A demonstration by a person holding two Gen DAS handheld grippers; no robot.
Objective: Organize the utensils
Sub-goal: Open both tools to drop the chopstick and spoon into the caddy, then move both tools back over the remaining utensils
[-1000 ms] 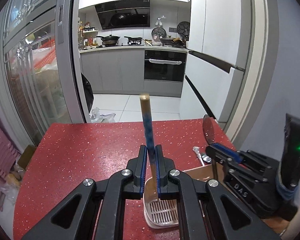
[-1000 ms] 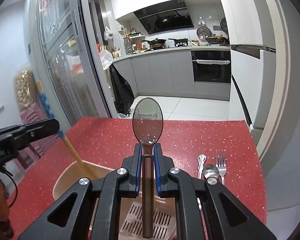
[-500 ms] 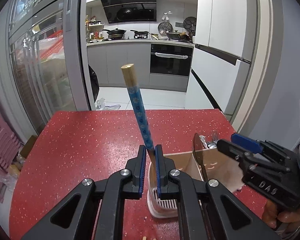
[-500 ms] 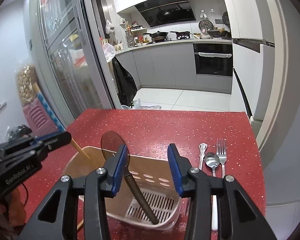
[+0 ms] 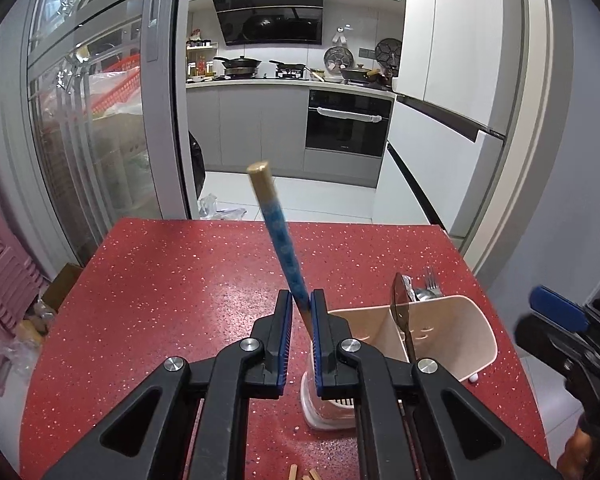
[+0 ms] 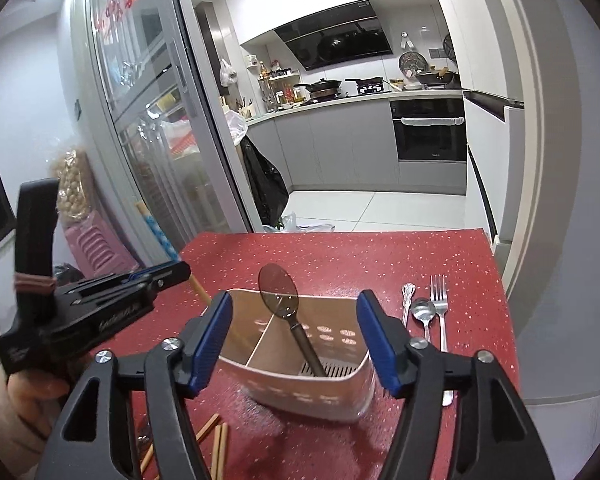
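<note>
While the left tool pinches the blue chopstick above the caddy, the right tool is spreading, empty; the dark spoon leans inside. A tilted chopstick could strike the rim and tip it on the tabletop.

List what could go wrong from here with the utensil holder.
1. The dark spoon leans loosely in the holder; the right gripper, jaws opening with nothing between them, could knock it.
2. The left gripper pinches a chopstick low and tilted; it may slip or miss its compartment.
3. Pushing down could tip the holder.
</note>
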